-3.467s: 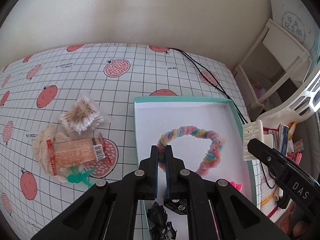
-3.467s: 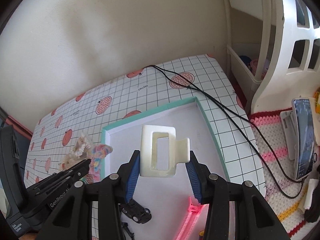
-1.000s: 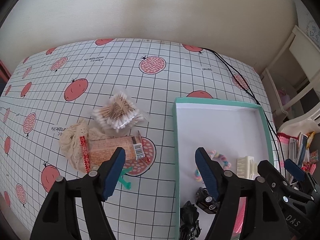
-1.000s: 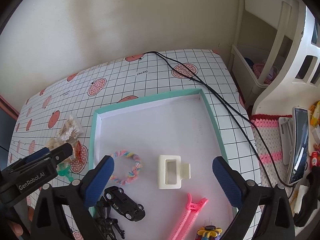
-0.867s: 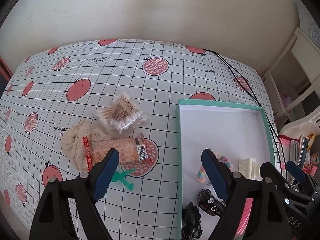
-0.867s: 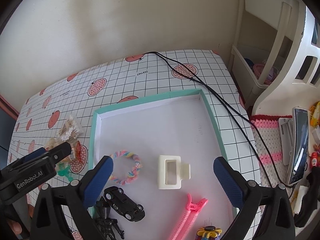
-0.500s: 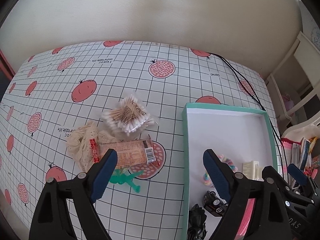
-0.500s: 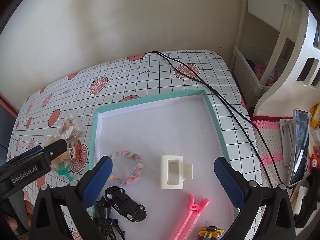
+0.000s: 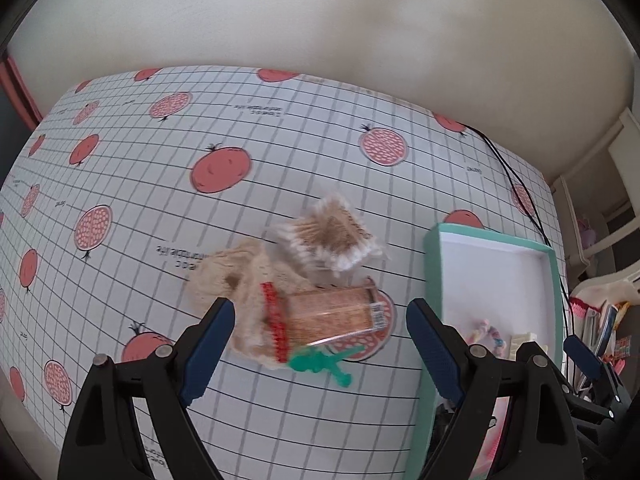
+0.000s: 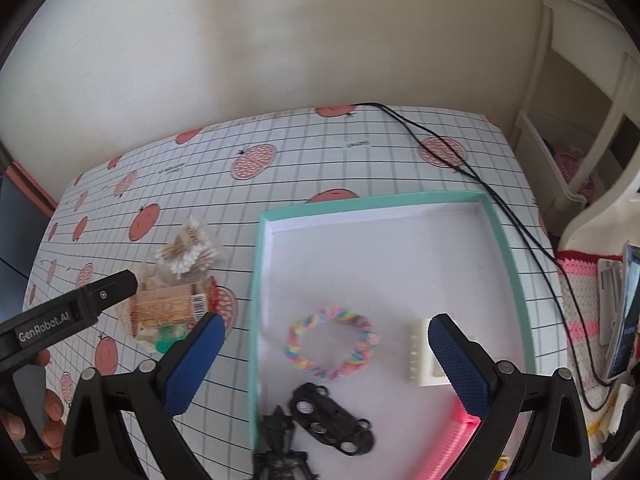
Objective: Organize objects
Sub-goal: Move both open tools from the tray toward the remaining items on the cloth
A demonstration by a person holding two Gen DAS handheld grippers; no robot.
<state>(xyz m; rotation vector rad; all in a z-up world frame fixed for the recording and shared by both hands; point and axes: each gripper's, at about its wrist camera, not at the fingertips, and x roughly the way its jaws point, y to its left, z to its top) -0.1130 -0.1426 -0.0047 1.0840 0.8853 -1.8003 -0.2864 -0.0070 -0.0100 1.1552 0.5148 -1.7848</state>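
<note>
My left gripper (image 9: 320, 344) is open and hovers over a pile on the tablecloth: an orange snack packet (image 9: 330, 316), a cream lace cloth (image 9: 236, 276), a bag of cotton swabs (image 9: 326, 238) and a green plastic clip (image 9: 320, 364). My right gripper (image 10: 320, 364) is open above the teal-rimmed white box (image 10: 496, 236). Inside the box lie a pastel twisted hair tie (image 10: 332, 340), a cream claw clip (image 10: 420, 356), a black toy car (image 10: 332, 418), a black figure (image 10: 280, 440) and a pink clip (image 10: 448, 452). In the right wrist view the same pile (image 10: 172, 300) sits left of the box.
A black cable (image 10: 500, 208) runs across the table's far right corner past the box. White shelving (image 10: 580, 120) and a phone on a knitted mat (image 10: 624, 316) stand to the right. A hand (image 10: 44, 412) holds the left gripper's handle. The wall lies behind the table.
Both grippers have let go of the hair tie and claw clip, which now lie in the box. The left gripper has swung left over the pile; the right view has shifted left too.
</note>
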